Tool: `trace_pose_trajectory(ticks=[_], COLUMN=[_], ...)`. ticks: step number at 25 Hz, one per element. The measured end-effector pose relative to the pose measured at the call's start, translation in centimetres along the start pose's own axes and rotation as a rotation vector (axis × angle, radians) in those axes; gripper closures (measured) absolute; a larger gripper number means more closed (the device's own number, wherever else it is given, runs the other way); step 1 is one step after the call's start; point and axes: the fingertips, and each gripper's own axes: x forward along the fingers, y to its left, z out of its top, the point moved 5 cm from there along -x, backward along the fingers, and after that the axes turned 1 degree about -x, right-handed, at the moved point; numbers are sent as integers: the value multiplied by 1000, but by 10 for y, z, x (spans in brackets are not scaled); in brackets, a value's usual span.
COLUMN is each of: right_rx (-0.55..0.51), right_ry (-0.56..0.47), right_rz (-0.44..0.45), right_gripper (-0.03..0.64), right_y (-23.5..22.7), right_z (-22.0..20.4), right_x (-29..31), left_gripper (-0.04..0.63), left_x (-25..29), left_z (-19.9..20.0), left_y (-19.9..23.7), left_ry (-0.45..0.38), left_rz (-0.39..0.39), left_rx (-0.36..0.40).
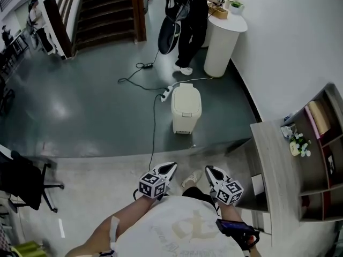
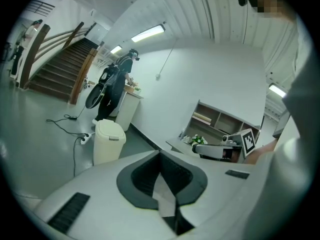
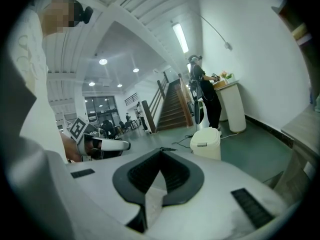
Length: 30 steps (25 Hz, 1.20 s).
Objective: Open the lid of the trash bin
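Observation:
The cream trash bin [image 1: 186, 108] stands on the dark floor a few steps ahead of me, its lid down. It also shows small in the left gripper view as the bin [image 2: 108, 141] and in the right gripper view as the bin [image 3: 206, 142]. My left gripper [image 1: 170, 168] and right gripper [image 1: 208, 170] are held side by side near my body, well short of the bin, both pointing toward it. The jaws of the left gripper [image 2: 160, 154] meet with nothing between them. Those of the right gripper [image 3: 161, 151] are likewise together and hold nothing.
A power strip [image 1: 165, 94] with a black cable lies just left of the bin. A person [image 1: 187, 15] stands behind it at a round white counter [image 1: 222, 42]. A wooden desk [image 1: 273, 165] and shelves [image 1: 321, 143] are at my right, an office chair [image 1: 27, 181] at my left, stairs [image 1: 107, 9] far back.

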Motion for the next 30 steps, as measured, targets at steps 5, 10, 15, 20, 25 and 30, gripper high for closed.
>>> trace_pose_trajectory(ticks=[5,10,15,20,25,30], right_rx=[-11,-9,-17,-21,8,23], right_ry=[-2,7,15,17,32,51], right_rz=[22,53,77,82,74,73], right_gripper=[612,612,612,612,612,612], right_y=[-3,-11,-23,-44,-74,-109], right_z=[6,8,18,32,33,43], right_x=[13,36,65,90,106,130], left_gripper=[580,580,580,580,580,580], left_x=[0,3,10,31,61,89], left_z=[9,15,29,44,55,75], left_y=[10,25,49,65,82,102], left_ry=[-11,-16,-27,-25,-6,3], left_rz=[20,44,80,79,80,97], left_rx=[3,7,-5,-8,-11,-19])
